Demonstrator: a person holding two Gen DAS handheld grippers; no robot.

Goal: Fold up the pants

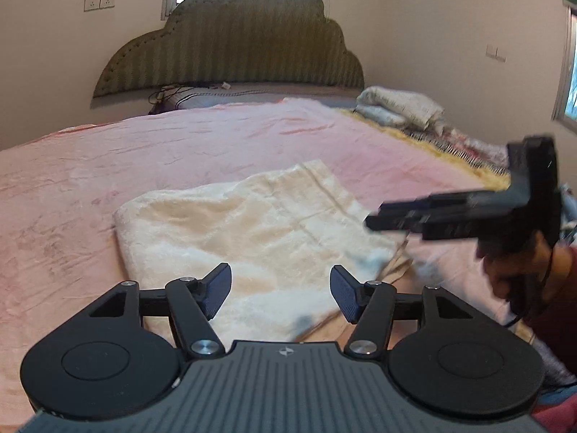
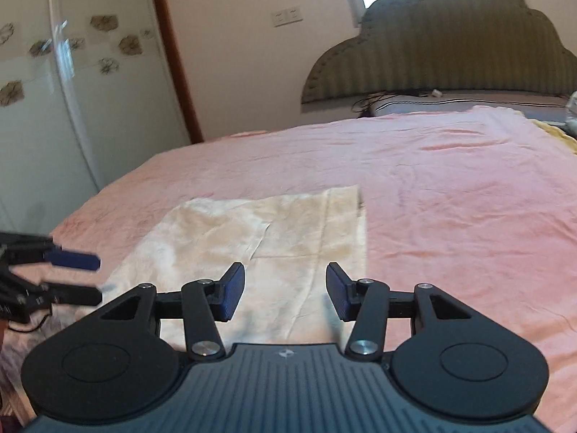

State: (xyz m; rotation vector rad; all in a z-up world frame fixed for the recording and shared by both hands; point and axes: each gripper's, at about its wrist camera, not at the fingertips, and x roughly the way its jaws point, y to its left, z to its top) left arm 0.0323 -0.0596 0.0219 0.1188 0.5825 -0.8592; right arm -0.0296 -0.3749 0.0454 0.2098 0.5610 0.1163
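The cream pants (image 1: 252,223) lie folded into a flat rectangle on the pink bedspread (image 1: 144,151). My left gripper (image 1: 280,285) hovers over their near edge, jaws open, nothing between the pads. In the right wrist view the pants (image 2: 270,238) lie just ahead of my right gripper (image 2: 285,285), which is also open and empty above the cloth. The right gripper (image 1: 375,220) shows blurred at the right of the left wrist view, held by a hand (image 1: 523,267). The left gripper (image 2: 100,278) appears at the left edge of the right wrist view, its fingers apart.
A padded green headboard (image 1: 230,43) and a pillow with cables (image 1: 180,97) stand at the far end of the bed. Folded blankets (image 1: 400,108) are piled at the far right. A white wardrobe (image 2: 54,108) stands left of the bed.
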